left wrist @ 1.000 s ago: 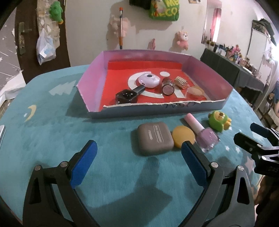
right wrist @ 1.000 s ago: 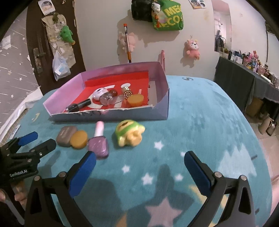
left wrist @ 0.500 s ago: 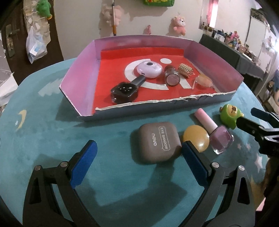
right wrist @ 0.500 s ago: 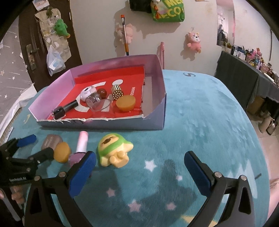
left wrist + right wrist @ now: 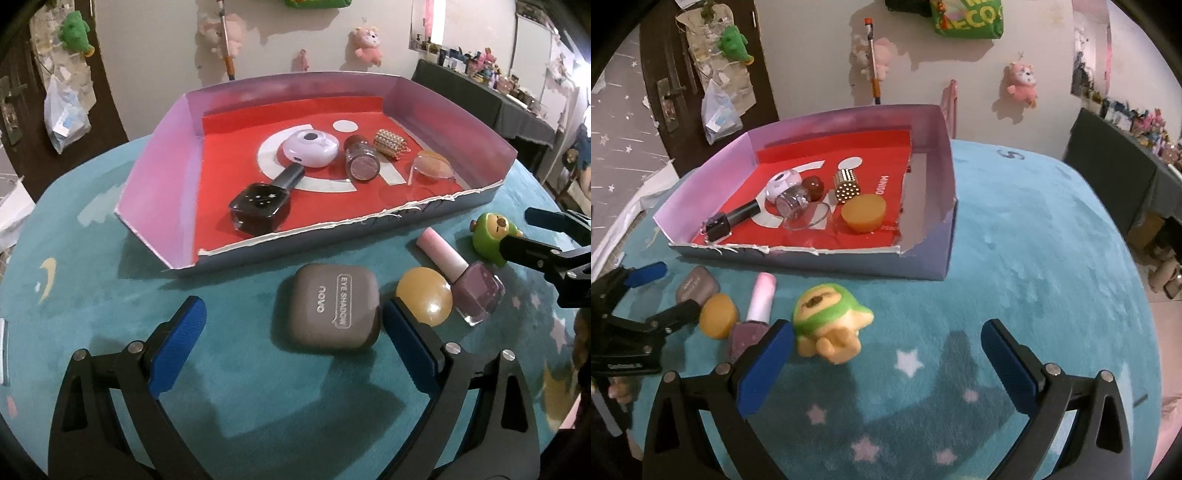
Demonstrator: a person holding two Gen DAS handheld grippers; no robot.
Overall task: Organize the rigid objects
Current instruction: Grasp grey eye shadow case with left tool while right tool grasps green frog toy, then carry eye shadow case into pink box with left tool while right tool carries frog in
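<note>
Left gripper (image 5: 293, 334) is hanging wide open with nothing in it, and the eye shadow compact (image 5: 328, 305) is lying flat just ahead, tucked against the inside of its right finger, so it's off-centre in the gap. The compact is a rounded square, so not much of a long axis; its lettering is running front to back, away from the fingers. My guess is the left side is going for this one and needs to slide right a touch before closing.

Right gripper (image 5: 886, 354) is spread wide too, empty. The green toy figure (image 5: 827, 325) is sitting just past its left finger, lying on its side with its feet pointing back toward the fingers.

Between the two grippers, the orange puff (image 5: 424, 297) and the pink nail polish (image 5: 461, 277) are touching each other. The bottle is lying down, cap pointing away toward the tray (image 5: 155, 192), long axis slanting up-left in the left view.

Farther out, the tray is already holding a dark polish bottle (image 5: 264, 197), a white case, a small jar and a few others.
</note>
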